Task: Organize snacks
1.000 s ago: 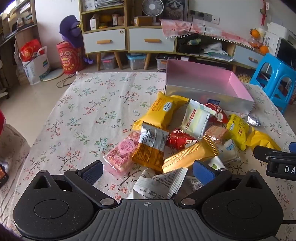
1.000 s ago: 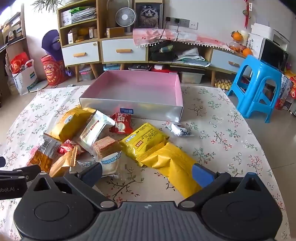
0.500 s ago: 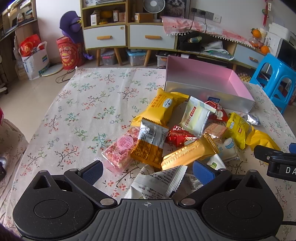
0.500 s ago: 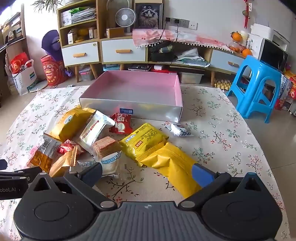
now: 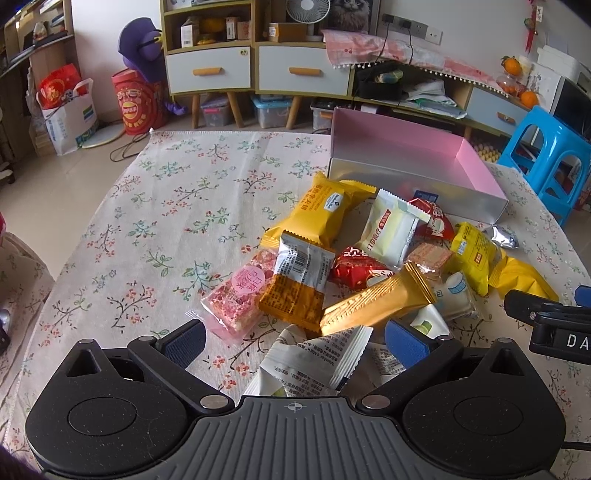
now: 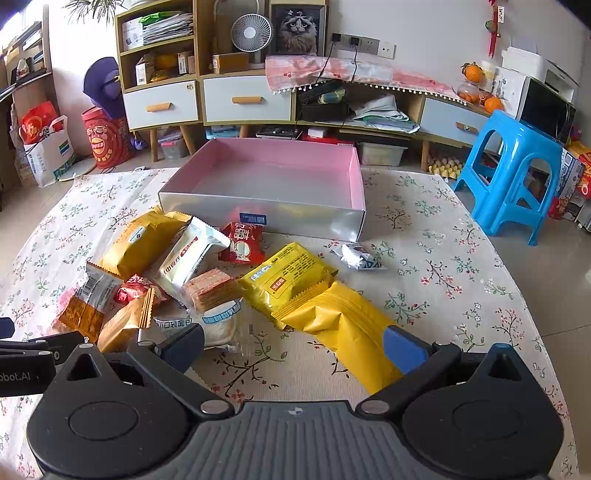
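I'm working in a home living room: sideboard with drawers (image 6: 207, 99) at 12 o'clock, desk fan (image 6: 252, 32) and cat picture (image 6: 297, 27) above it, blue plastic stool (image 6: 517, 173) at 2 o'clock, floral tablecloth (image 6: 443, 266) below.

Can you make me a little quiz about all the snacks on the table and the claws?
1. True or false: the pink box already has snacks inside it.
2. Which snack lies nearest the right claw? A) the plain yellow bag B) the small silver packet C) the red packet
3. Fill in: the white printed wrapper lies between the fingers of the ____ claw.

Key: 1. False: the part of the box floor that shows is bare, and the snacks sit on the flowery cloth in front. 2. A. 3. Left; both claws are open and neither grips anything.
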